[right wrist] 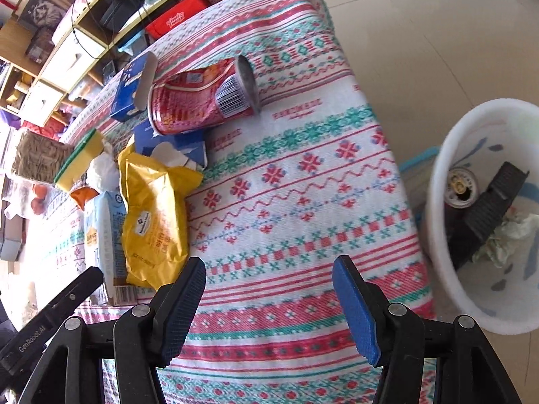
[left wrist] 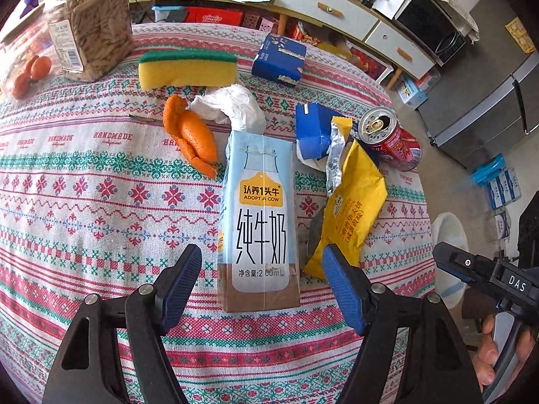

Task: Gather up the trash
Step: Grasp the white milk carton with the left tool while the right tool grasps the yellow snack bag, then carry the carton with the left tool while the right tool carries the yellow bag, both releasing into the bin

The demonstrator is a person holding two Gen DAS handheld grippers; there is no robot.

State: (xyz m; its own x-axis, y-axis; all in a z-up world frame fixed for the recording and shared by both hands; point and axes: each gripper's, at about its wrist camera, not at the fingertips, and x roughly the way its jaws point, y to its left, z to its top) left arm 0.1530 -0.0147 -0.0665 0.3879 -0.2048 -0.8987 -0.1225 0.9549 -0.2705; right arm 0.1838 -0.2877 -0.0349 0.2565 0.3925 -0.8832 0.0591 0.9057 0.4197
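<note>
A light blue milk carton (left wrist: 259,222) lies flat on the patterned tablecloth (left wrist: 101,219). My left gripper (left wrist: 262,259) hangs open over its near end, a pad on either side and neither touching. Right of the carton lie a yellow snack wrapper (left wrist: 353,202), a torn blue carton (left wrist: 313,131) and a dented red can (left wrist: 390,141). Beyond it are orange peel (left wrist: 192,138) and a crumpled tissue (left wrist: 232,106). My right gripper (right wrist: 269,266) is open above bare cloth, with the wrapper (right wrist: 155,215) to its left and the can (right wrist: 198,101) farther off.
A white bin (right wrist: 434,235) stands on the floor off the table's right edge, holding a can, a black piece and crumpled paper. A sponge (left wrist: 187,67), a blue box (left wrist: 279,59), a snack jar (left wrist: 91,23) and oranges (left wrist: 30,70) sit at the far side.
</note>
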